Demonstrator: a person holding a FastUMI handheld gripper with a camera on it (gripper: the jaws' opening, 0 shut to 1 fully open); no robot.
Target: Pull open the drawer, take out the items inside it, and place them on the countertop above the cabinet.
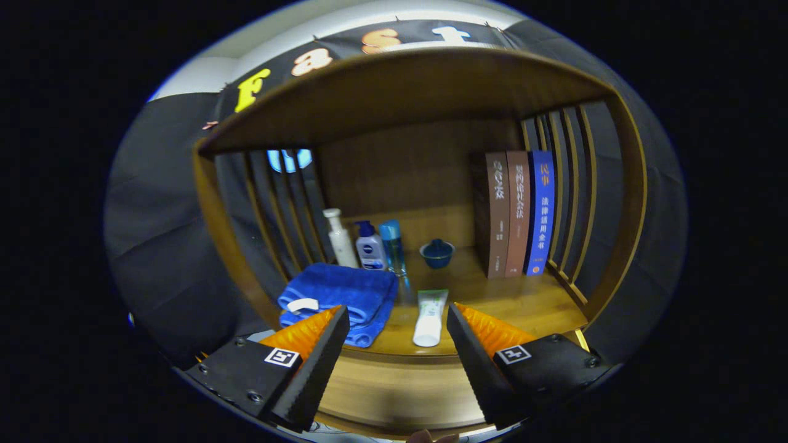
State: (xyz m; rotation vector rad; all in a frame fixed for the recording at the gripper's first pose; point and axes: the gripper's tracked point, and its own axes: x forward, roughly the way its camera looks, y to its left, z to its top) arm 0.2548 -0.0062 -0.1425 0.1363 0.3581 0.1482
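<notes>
- Tool point(398, 320) spread wide, holding nothing, facing the bench point(523, 301).
- Tube point(430, 317) lies right of the towel point(345, 292).
- Tube looks light, soft, slick; pinch mid-body.

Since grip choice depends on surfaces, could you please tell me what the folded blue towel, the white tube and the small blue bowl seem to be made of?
Folded blue towel: soft plush cloth, matte, with rounded folds.
White tube: probably smooth plastic with a slight sheen, lying on the wooden countertop.
Small blue bowl: likely glazed ceramic or glass; too small to tell.
The gripper is open, holding nothing; the tube lies between its fingers.
</notes>
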